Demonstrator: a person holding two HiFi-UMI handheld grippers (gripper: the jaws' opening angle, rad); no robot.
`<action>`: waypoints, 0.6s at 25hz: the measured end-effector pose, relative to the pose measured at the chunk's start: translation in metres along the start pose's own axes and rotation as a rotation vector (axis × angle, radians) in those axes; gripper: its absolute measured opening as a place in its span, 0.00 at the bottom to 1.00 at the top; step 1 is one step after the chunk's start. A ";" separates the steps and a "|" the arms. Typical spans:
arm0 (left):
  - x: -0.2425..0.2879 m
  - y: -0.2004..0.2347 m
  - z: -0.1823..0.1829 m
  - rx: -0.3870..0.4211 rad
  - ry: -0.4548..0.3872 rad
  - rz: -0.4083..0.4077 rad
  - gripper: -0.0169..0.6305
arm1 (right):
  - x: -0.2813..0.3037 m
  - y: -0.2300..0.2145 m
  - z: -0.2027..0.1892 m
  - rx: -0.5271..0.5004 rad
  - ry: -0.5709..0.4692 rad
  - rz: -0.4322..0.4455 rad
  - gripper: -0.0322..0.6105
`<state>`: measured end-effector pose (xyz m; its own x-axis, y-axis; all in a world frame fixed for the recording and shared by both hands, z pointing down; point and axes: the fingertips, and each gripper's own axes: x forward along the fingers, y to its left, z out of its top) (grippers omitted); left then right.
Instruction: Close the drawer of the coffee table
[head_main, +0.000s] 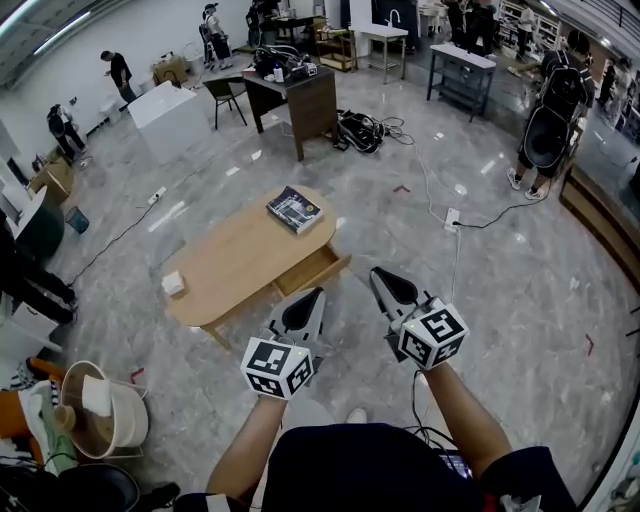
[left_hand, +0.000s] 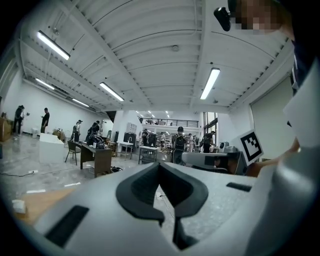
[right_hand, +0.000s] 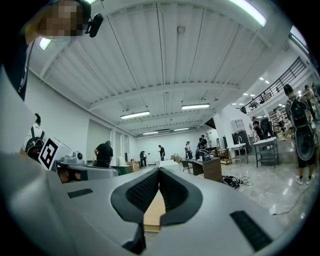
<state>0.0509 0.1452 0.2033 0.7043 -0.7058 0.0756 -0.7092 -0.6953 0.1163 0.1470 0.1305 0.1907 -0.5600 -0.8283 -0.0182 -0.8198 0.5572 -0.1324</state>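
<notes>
Grey polished floor (head_main: 430, 230) of a busy workshop fills the head view, where an oval wooden coffee table (head_main: 230, 262) has its drawer (head_main: 312, 270) pulled out on the near side, just ahead of the left gripper (head_main: 303, 308) and right gripper (head_main: 392, 288). Left gripper view: the jaws are pressed together on nothing. Right gripper view: also closed and empty, with pale wood (right_hand: 153, 212) beyond; the drawer looks light, stiff and easy-sliding, best pushed flat on its front panel.

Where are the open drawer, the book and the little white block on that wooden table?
drawer (head_main: 310, 271), head view, its open inside.
book (head_main: 294, 209), head view, middle of its cover.
white block (head_main: 173, 283), head view, its top.
</notes>
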 end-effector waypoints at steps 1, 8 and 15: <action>0.001 0.001 0.001 0.005 0.002 0.000 0.03 | 0.001 -0.002 0.000 0.002 0.000 0.000 0.08; 0.005 0.010 0.004 0.033 0.016 0.015 0.03 | 0.013 -0.003 -0.006 0.006 0.016 0.011 0.08; 0.015 0.034 0.003 0.004 0.018 0.021 0.03 | 0.038 -0.010 -0.007 0.011 0.021 0.010 0.08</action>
<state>0.0373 0.1100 0.2060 0.6899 -0.7176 0.0956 -0.7238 -0.6812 0.1102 0.1332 0.0943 0.1980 -0.5705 -0.8213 0.0016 -0.8130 0.5644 -0.1428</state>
